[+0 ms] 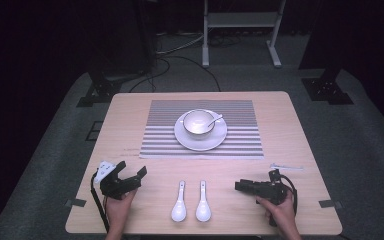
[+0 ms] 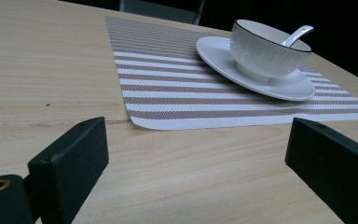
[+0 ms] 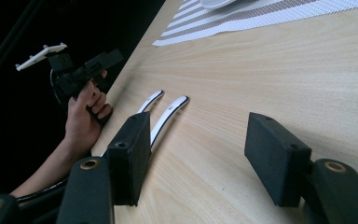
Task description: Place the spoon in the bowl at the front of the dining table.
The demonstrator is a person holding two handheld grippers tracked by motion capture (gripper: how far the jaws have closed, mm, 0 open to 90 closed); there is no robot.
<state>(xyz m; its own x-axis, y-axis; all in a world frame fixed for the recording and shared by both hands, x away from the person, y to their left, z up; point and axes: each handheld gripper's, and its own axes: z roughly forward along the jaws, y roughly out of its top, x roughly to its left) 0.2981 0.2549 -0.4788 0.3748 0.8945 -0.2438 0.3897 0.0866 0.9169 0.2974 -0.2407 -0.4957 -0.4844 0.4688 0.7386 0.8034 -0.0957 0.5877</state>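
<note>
Two loose spoons (image 1: 191,202) lie parallel, handles toward twelve o'clock, bowls at six; left gripper (image 1: 130,178) and right gripper (image 1: 242,186) both gape empty.

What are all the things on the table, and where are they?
spoons on table: 2, white, side by side at the near edge, between the grippers
spoon in bowl: 1, white, handle pointing right
bowl: 1, white, on the saucer
saucer: 1, white, on the placemat
placemat: 1, grey-and-white stripes, middle of table
table: 1, light wood
left gripper: 1, black, open, near left
right gripper: 1, black, open, near right
</note>
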